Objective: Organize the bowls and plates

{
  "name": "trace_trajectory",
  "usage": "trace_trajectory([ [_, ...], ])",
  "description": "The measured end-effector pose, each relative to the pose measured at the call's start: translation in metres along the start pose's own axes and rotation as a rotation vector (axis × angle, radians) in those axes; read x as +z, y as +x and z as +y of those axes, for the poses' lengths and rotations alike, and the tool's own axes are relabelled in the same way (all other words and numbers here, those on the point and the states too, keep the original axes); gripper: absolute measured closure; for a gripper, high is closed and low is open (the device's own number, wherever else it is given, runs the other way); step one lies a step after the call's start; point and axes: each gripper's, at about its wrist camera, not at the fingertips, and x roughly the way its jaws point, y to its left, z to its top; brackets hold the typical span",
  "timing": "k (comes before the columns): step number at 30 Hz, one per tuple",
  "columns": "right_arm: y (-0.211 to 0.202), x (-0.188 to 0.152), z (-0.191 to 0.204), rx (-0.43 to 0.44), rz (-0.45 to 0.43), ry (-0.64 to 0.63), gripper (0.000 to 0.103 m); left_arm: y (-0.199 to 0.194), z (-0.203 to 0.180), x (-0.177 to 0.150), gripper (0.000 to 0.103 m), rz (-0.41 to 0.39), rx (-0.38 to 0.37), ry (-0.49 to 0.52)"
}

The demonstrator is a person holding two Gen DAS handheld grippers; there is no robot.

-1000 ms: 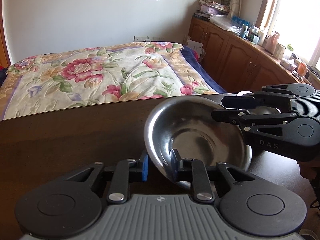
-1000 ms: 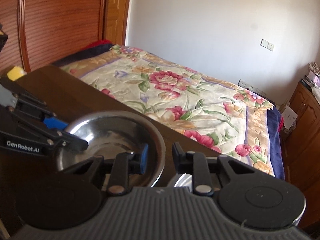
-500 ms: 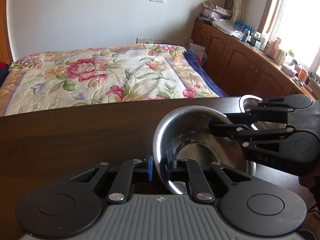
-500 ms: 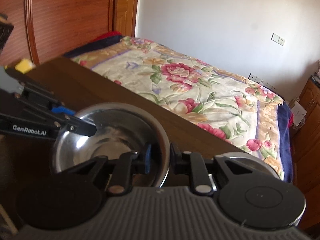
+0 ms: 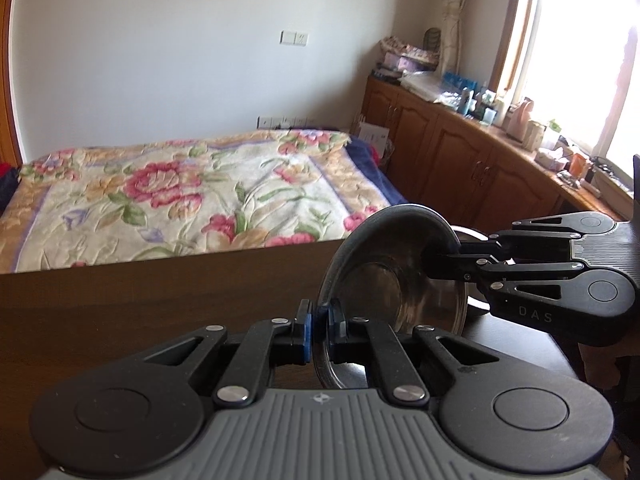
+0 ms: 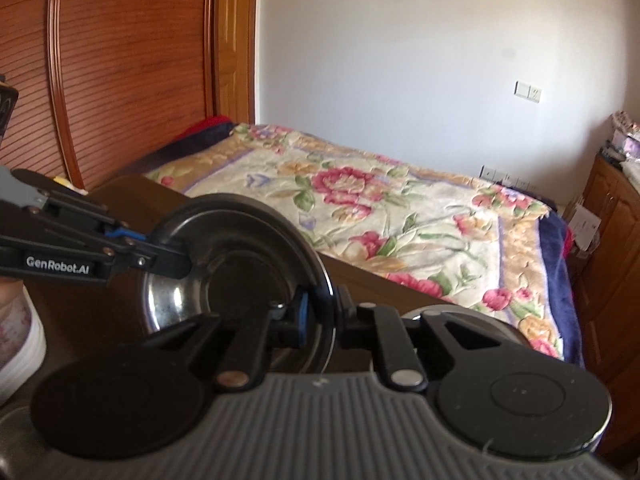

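Two grippers, left gripper (image 5: 318, 334) and right gripper (image 6: 320, 314), are holding one steel bowl (image 5: 394, 280). One second metal dish (image 6: 460, 314) is lying below. One bed (image 5: 180, 196) is showing behind.

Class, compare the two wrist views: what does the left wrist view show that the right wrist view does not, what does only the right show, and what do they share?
Only the left wrist view shows the window and the cluttered cabinet counter. Only the right wrist view shows the slatted wooden door and a second metal dish on the table. Both show the steel bowl, lifted on edge, its rim clamped by the left gripper and the right gripper, and the floral bedspread.
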Motion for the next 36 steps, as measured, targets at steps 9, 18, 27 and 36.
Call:
trace_trajectory([
  [9,-0.048,-0.002,0.009,-0.044,-0.064,-0.006,0.088,-0.046,-0.024,-0.005,0.095,-0.065,-0.047,0.038],
  [18,-0.079,-0.018,0.024,-0.079,-0.081,-0.016,0.088,-0.083,-0.038,-0.027,0.095,-0.095,-0.097,0.054],
  [27,-0.096,-0.037,0.046,-0.101,-0.069,-0.037,0.087,-0.101,-0.040,-0.064,0.095,-0.079,-0.141,0.050],
  [36,-0.098,-0.058,0.064,-0.084,-0.032,-0.031,0.087,-0.111,-0.032,-0.094,0.095,-0.055,-0.164,0.023],
])
